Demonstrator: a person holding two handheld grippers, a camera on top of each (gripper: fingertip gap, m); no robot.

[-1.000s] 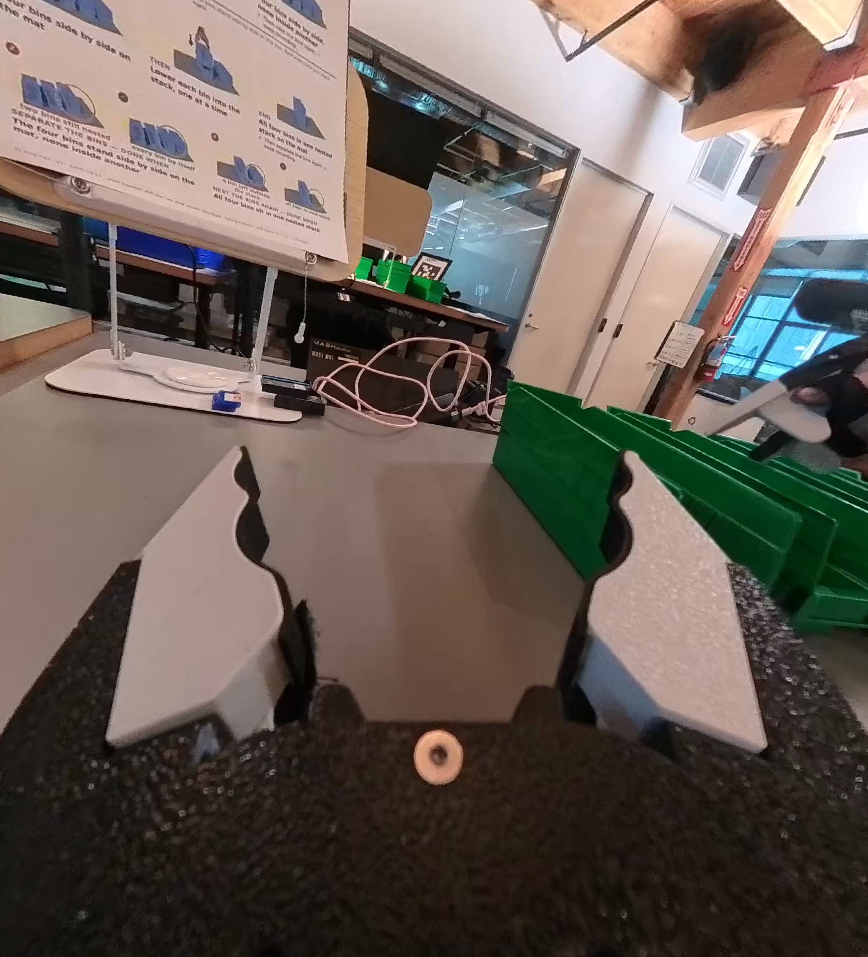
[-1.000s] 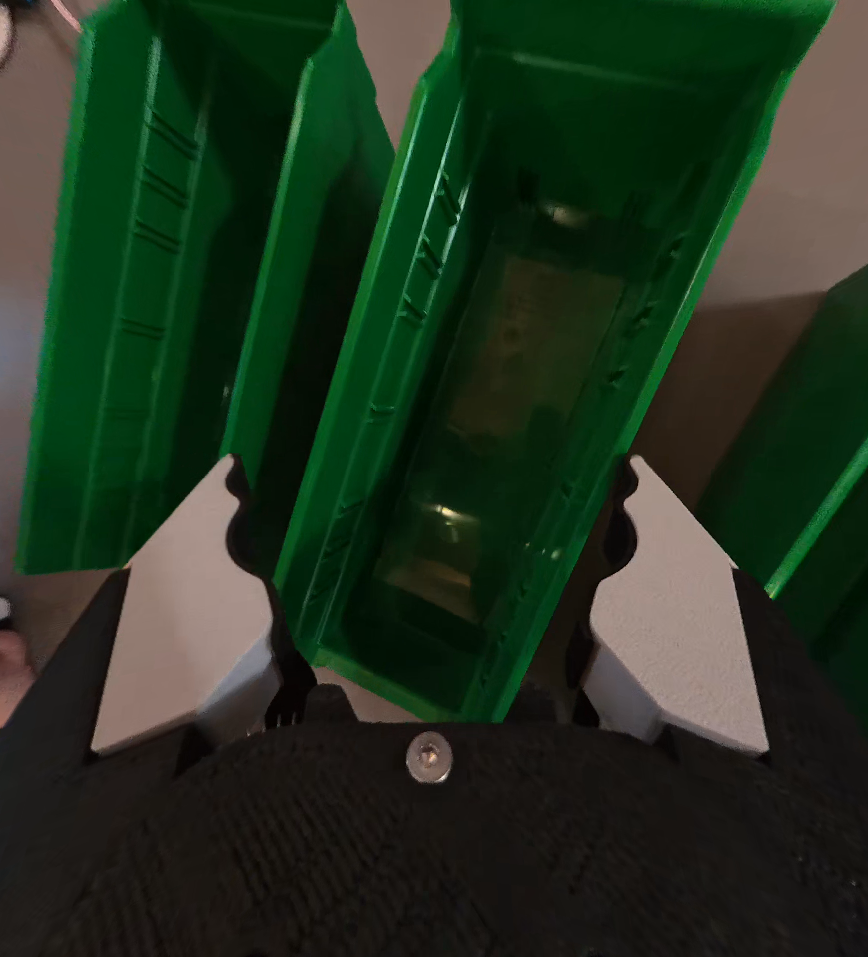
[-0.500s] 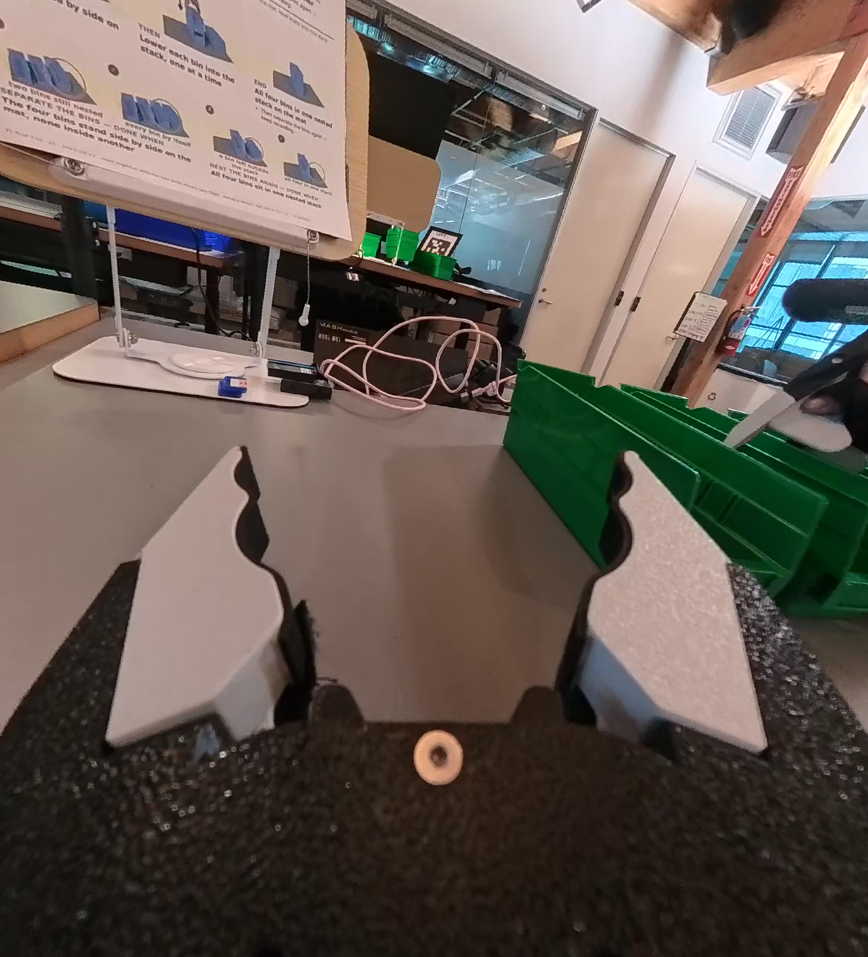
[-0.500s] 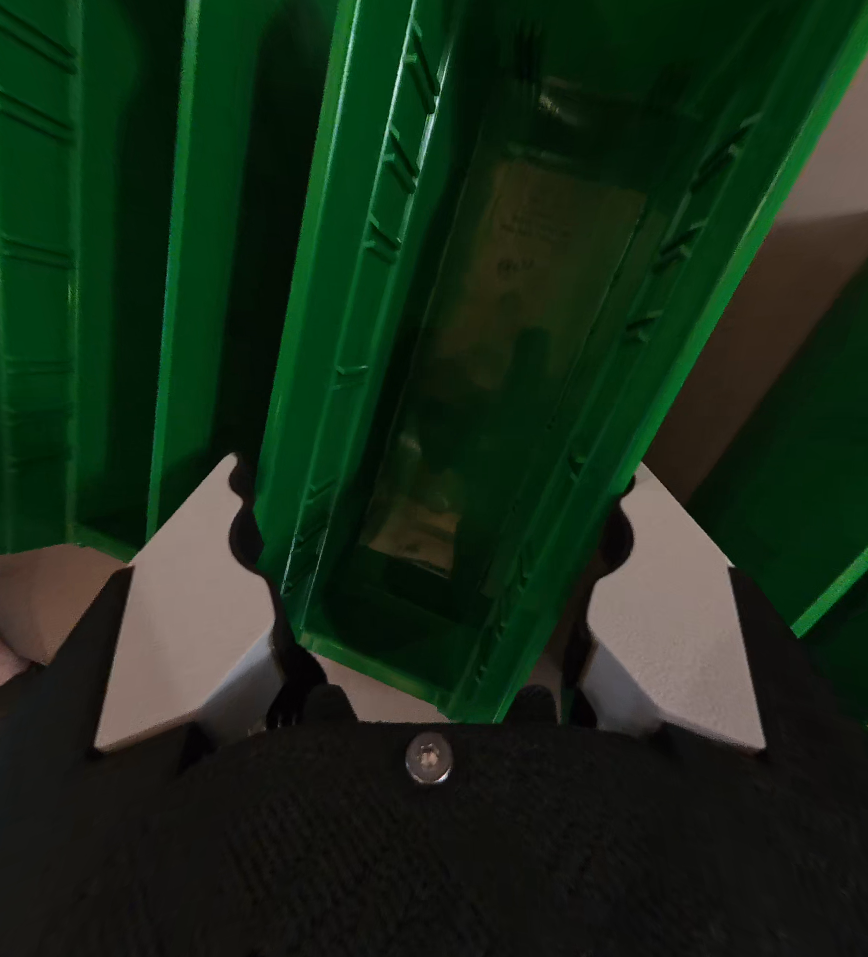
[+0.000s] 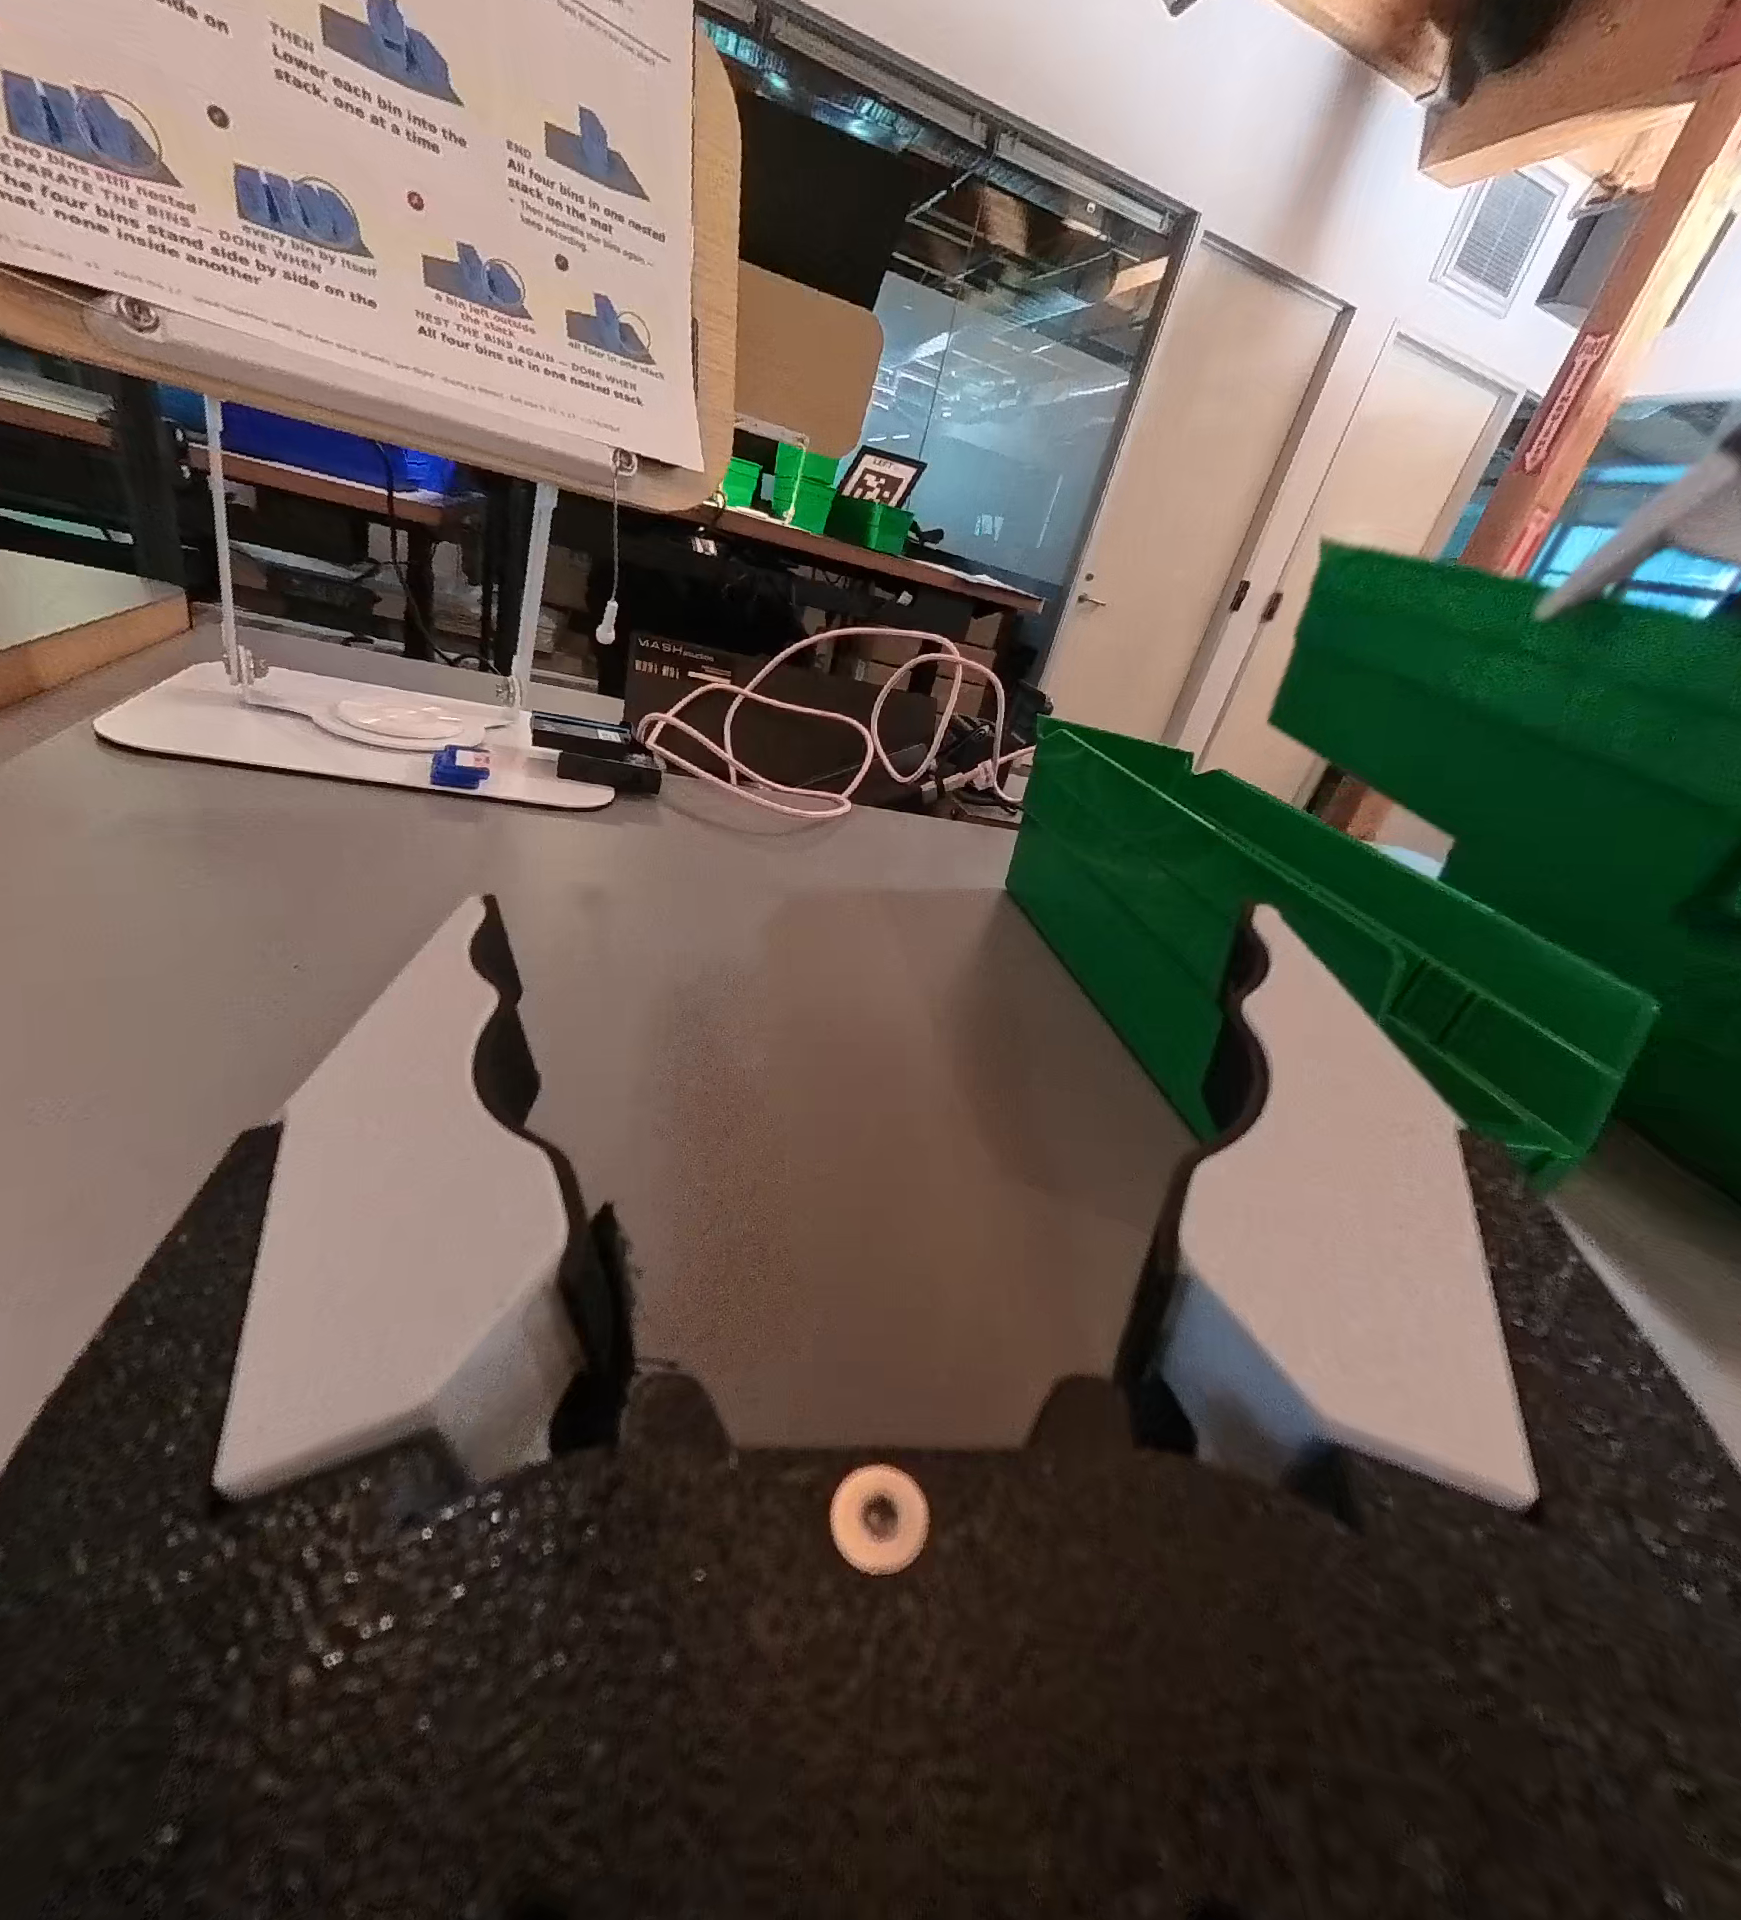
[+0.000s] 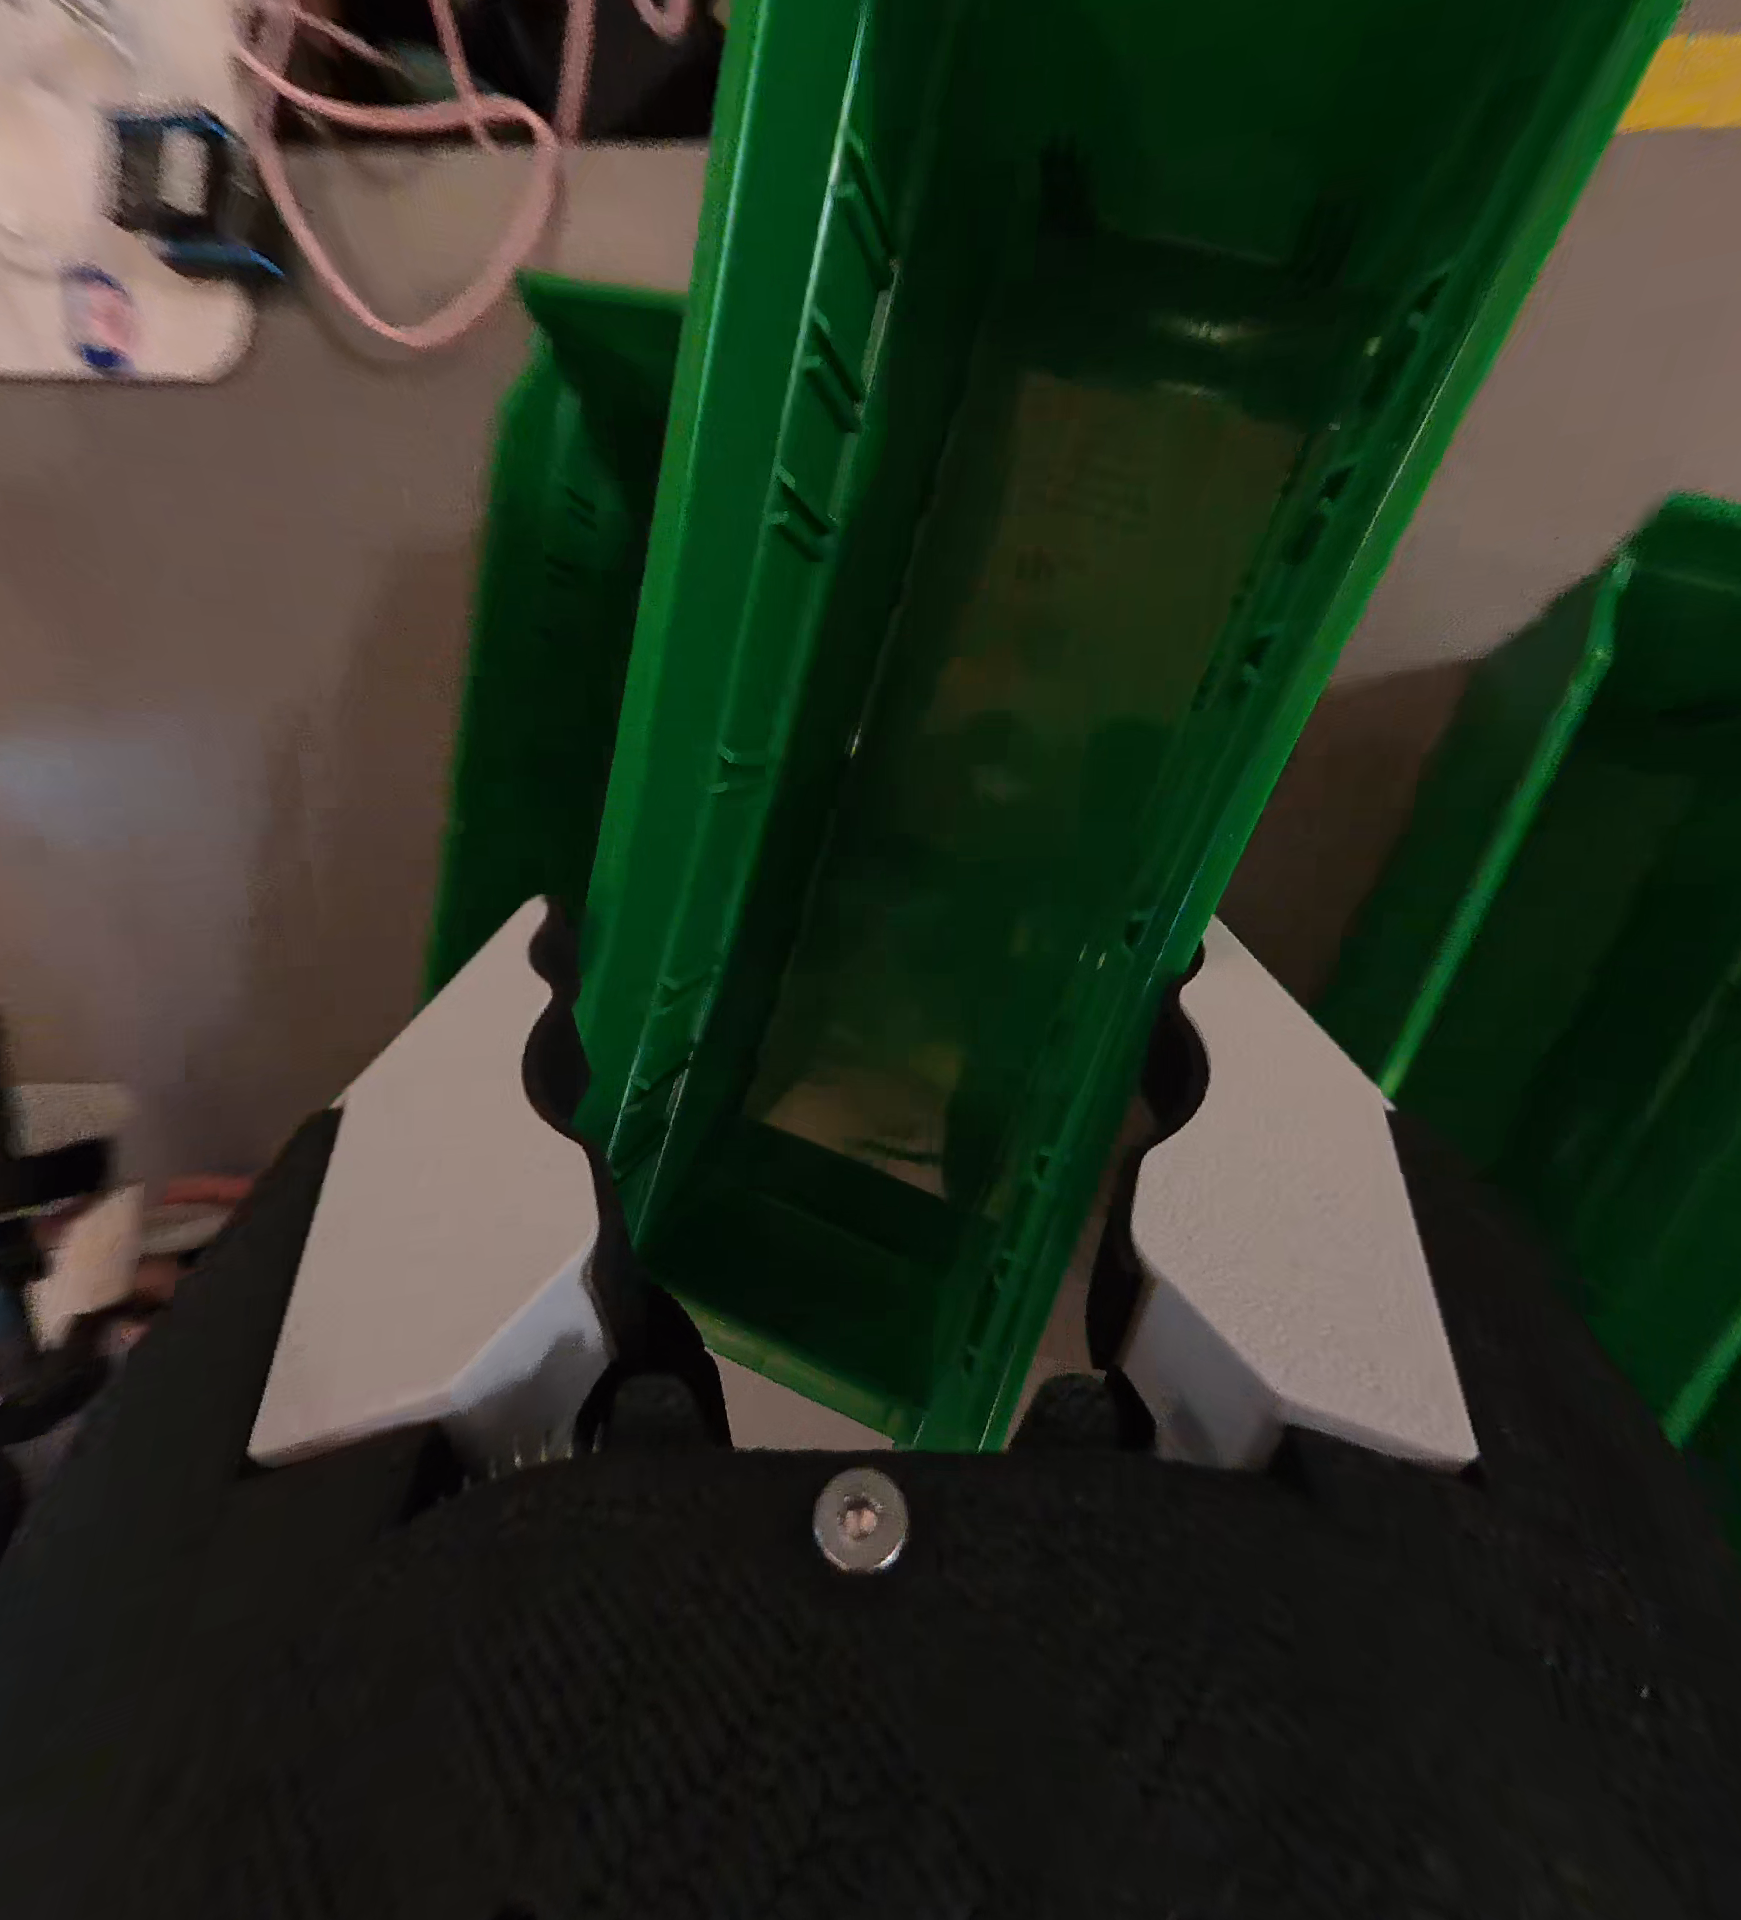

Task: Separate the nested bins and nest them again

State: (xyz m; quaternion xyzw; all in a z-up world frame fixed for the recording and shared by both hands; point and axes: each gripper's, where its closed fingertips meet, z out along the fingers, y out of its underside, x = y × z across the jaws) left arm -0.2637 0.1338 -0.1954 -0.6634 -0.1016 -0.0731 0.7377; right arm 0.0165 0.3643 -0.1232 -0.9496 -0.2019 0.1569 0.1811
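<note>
Green bin (image 6: 1001,727) sits clamped in the right gripper (image 6: 871,1091) jaws, lifted; left gripper (image 5: 866,1039) jaws wide over the tabletop (image 5: 222,935).

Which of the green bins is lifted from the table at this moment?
The bin clamped across its width by the right gripper: the held green bin hangs above the grey table in the left wrist view, while the other green bins rest on it.

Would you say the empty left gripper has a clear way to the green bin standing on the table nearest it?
Probably yes: the left gripper is open, and only bare table separates it from the green bin.
</note>
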